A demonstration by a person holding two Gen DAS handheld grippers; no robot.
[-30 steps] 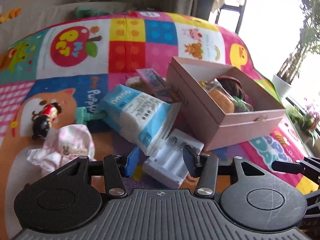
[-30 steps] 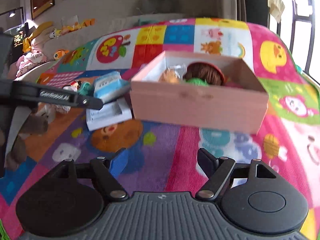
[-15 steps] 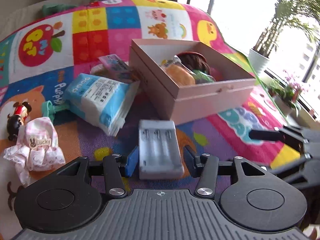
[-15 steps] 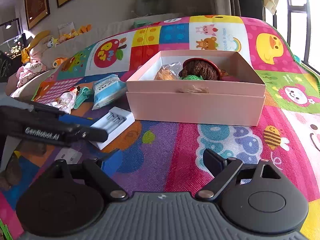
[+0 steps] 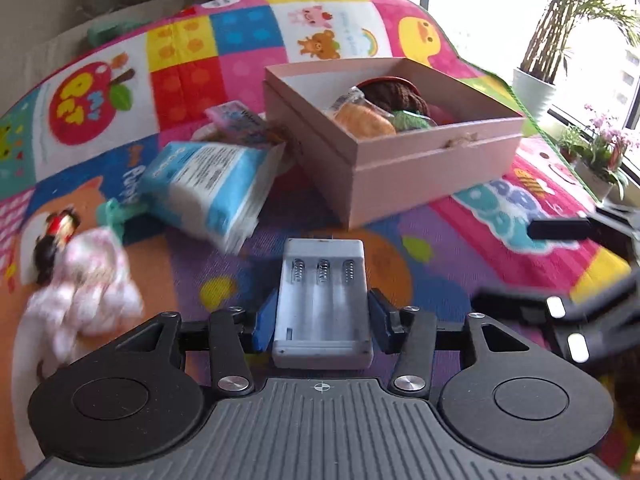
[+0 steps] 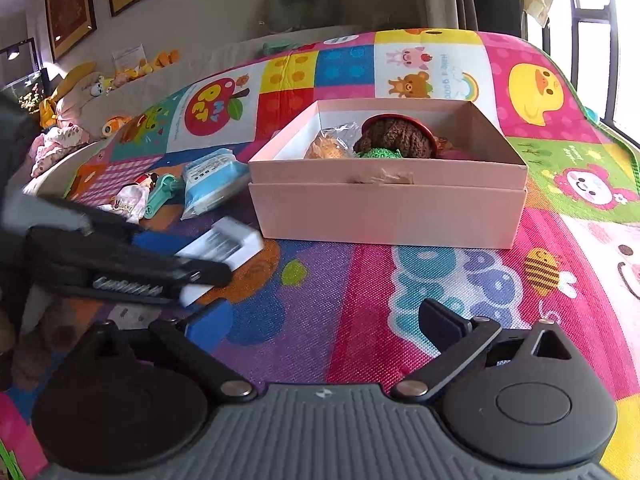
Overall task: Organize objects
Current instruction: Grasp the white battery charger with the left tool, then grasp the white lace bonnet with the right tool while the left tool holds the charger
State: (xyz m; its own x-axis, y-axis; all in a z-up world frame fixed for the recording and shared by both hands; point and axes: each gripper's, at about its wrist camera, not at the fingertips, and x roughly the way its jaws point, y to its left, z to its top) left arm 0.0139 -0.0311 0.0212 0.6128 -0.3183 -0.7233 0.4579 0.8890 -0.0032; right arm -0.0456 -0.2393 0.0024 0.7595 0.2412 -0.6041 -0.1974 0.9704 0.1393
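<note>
The left claw [image 5: 322, 322] is clamped on the white battery charger [image 5: 323, 300], its blue pads pressed against the charger's two long sides, spring end pointing away from the hand. A second ago the charger lay on the play mat [image 5: 500, 208] ahead of the claw, tucked against the tissue pack [image 5: 208, 188]; now it sits squarely between the pads and looks lifted clear of the mat, with the tissue pack off to the claw's front left. The pink box [image 5: 420, 172] stands ahead and a little to the right, already holding a knitted brown thing and a wrapped bun. That puts the charger one short carry from the box, which is likely the next step.

The right claw [image 6: 324, 326] is spreading, its jaws opening wider than a second ago, with only mat between them. The pink box [image 6: 388, 204] lies straight ahead of it, the loaded left claw [image 6: 200, 264] to its front left.
</note>
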